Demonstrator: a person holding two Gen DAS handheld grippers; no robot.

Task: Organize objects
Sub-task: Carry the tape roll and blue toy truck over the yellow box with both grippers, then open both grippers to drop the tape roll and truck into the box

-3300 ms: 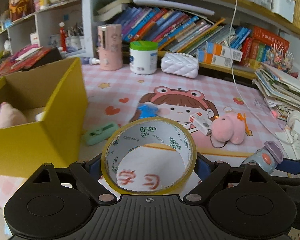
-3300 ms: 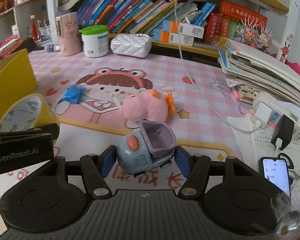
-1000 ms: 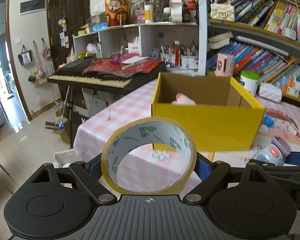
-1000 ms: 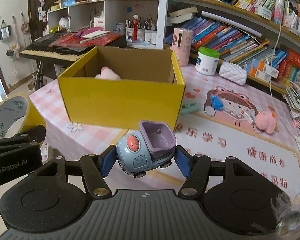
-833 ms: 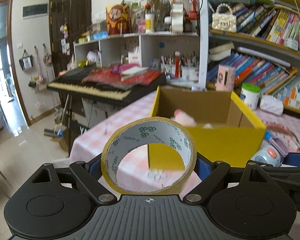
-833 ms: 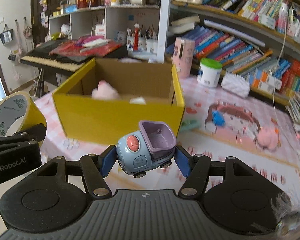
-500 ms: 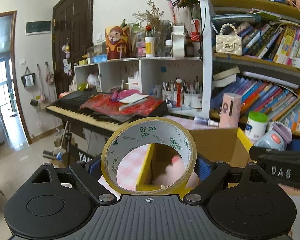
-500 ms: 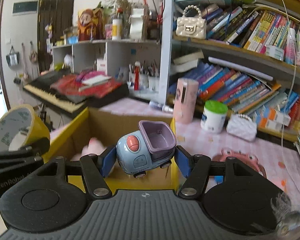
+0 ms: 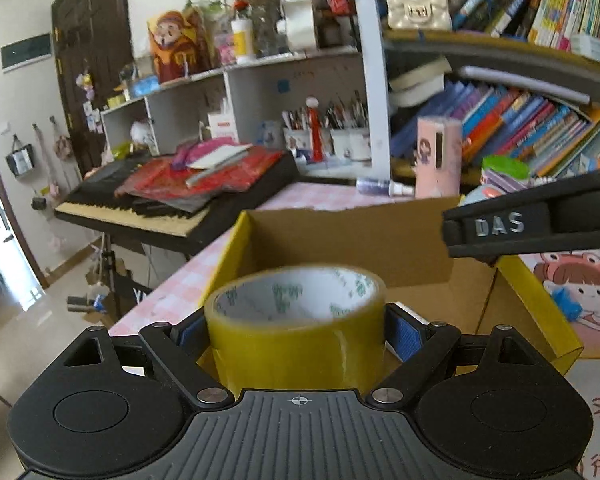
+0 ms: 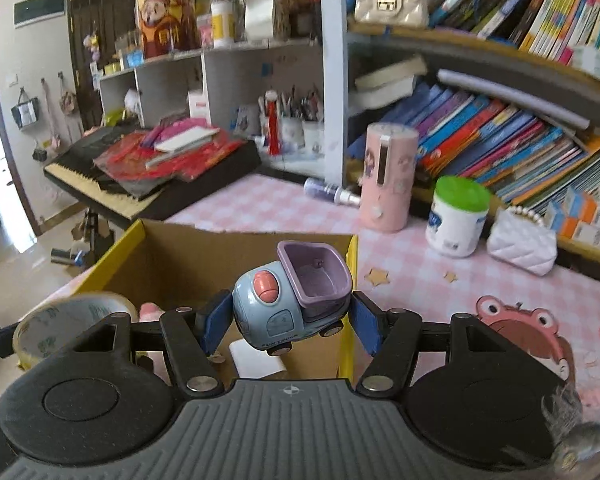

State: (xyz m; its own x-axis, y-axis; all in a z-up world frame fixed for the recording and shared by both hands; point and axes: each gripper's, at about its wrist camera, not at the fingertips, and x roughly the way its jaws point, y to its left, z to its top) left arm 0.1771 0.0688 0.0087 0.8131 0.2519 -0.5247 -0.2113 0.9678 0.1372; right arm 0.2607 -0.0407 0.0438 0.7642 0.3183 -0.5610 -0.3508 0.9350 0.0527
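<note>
The yellow box [image 9: 536, 292] is cardboard, plain brown inside and yellow outside, with straight walls and an open top. It stands on the pink checked tablecloth [image 10: 260, 200].

The left gripper [image 9: 296, 326] is over the near wall of the box. Between its blue pads [image 9: 405, 338] sits the tape roll [image 9: 298, 332], a wide ring of glossy yellow-brown tape with a white inner face printed in green. The roll now lies tilted, its hole facing up and away. Half a second ago the hole faced the camera, and the pads pressed on the roll's sides. Now there is a small gap on each side, so the fingers are spread a little and the roll seems free between them; I cannot tell if something carries it from below.

The right gripper [image 10: 290, 322] is above the same box, near its right wall. The toy truck [image 10: 292, 304] is smooth plastic, with a round light-blue cab, an orange-pink button and a purple tub behind. It is tilted, nose down toward the left. The fingers [image 10: 366, 328] have opened since half a second ago: they stand apart from the truck on both sides.

Inside the box a pink plush toy [image 10: 150, 312] and a white flat piece [image 10: 258, 358] are partly seen under the truck.
</note>
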